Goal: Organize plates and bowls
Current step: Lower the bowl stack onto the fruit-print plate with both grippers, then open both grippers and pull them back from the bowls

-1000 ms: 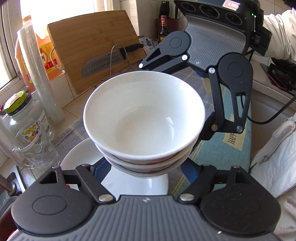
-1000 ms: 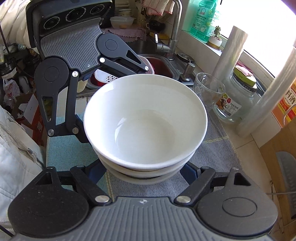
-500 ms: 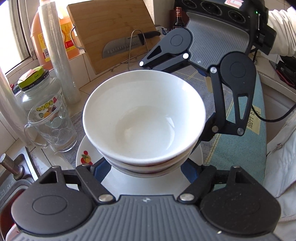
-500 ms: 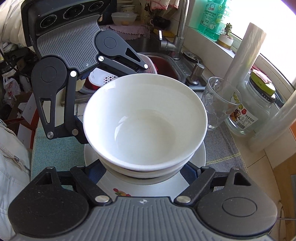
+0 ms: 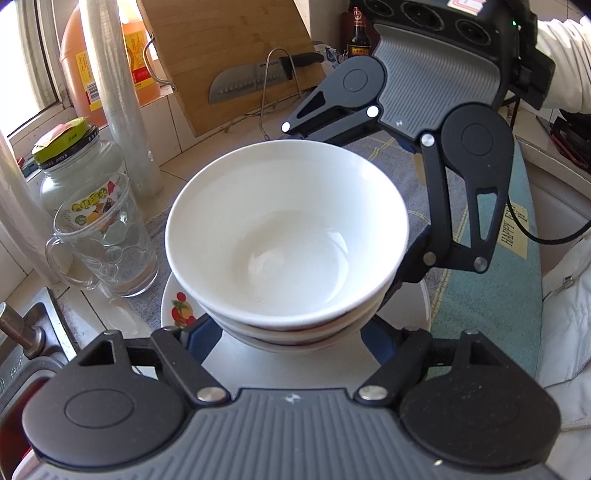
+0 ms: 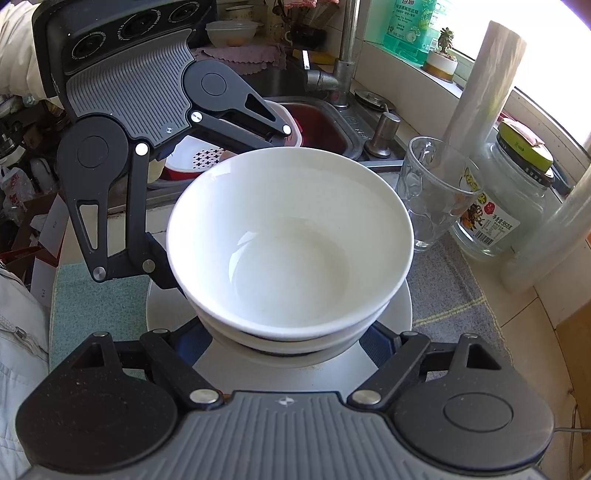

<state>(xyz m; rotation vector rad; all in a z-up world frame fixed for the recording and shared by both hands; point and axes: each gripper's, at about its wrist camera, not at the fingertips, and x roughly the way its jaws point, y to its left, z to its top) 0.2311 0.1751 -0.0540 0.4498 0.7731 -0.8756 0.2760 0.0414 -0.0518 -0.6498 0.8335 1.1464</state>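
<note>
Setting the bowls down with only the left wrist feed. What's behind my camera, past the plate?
Observer: The sink, with a dark red basin inside it.
Operator: Anything beside it?
Observer: A white perforated strainer with a red rim, just beyond the bowl stack.
Operator: And that windowsill?
Observer: A small potted plant next to a green bottle.

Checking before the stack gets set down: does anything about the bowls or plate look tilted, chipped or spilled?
Nothing stands out. The stacked bowls nest evenly, rims level, the top one empty, held between the left gripper and right gripper above the plate. No chips or spills show.
</note>
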